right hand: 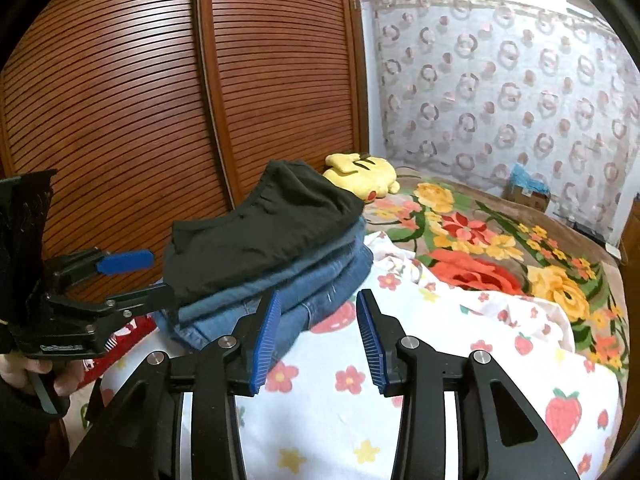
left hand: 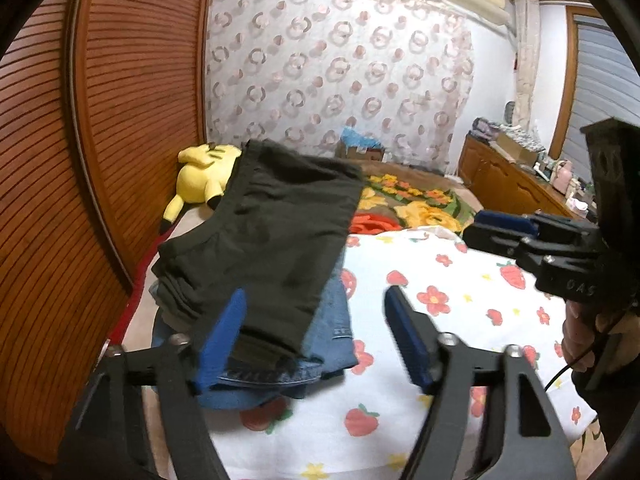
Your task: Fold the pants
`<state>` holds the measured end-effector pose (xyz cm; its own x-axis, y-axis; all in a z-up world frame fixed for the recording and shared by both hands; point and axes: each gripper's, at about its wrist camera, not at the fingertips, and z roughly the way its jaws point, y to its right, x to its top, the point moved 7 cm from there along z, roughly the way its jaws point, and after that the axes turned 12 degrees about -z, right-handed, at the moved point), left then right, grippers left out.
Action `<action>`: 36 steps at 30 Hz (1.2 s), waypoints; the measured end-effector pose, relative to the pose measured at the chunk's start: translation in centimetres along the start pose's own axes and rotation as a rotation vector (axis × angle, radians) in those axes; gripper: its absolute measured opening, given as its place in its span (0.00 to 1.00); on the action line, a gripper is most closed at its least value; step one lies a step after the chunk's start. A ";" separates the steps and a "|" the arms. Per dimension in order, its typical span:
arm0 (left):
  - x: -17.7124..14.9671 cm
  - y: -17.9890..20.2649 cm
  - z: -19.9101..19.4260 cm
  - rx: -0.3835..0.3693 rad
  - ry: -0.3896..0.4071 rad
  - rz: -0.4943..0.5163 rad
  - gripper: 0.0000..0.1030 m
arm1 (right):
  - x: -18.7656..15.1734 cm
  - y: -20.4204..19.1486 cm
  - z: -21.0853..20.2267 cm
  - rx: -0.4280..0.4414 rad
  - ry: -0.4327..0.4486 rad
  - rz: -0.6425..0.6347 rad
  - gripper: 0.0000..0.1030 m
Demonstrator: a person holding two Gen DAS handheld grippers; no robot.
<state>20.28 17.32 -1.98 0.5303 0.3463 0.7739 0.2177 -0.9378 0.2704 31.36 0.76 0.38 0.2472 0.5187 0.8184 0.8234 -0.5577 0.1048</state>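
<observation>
Left gripper (left hand: 316, 336): jaws spread wide, nothing clamped; its left pad is seen over the near end of the dark pants (left hand: 264, 240), contact cannot be confirmed. Right gripper (right hand: 316, 344): jaws parted, nothing held.

Count: two grippers; one pair of dark pants, folded; beneath it a stack of folded jeans (right hand: 288, 292), at least two layers of blue denim, exact number not resolvable; one yellow plush toy (left hand: 204, 176).

Surface: bed covered by a white strawberry-and-flower sheet (left hand: 440, 280), with a floral blanket (right hand: 480, 240) further back. Slatted wooden wardrobe doors (right hand: 140, 100) fill the left of both views; a circle-patterned curtain (left hand: 340, 72) hangs behind the bed; a wooden dresser (left hand: 504, 180) is seen at right.

The pile lies centre-left in both views, just ahead of and left of each jaw pair.
</observation>
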 end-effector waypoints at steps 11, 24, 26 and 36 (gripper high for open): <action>0.4 2.6 -3.8 -0.020 0.106 0.052 0.88 | -1.5 -0.7 -3.5 -0.049 0.016 0.044 0.48; -1.8 4.7 -4.6 -0.009 0.120 0.055 0.88 | -3.9 -2.5 -7.8 -0.157 0.027 0.089 0.50; -2.5 5.4 -4.7 -0.042 0.112 0.055 0.88 | -4.6 -2.9 -8.6 -0.178 0.026 0.099 0.50; -6.6 9.8 -5.0 -0.125 0.056 0.111 0.88 | -7.5 -5.7 -12.1 -0.275 0.026 0.142 0.50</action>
<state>14.83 5.70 -1.60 0.4985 0.2414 0.8326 0.0550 -0.9673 0.2475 18.66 -7.81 0.54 0.3342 0.4081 0.8496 0.6116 -0.7797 0.1340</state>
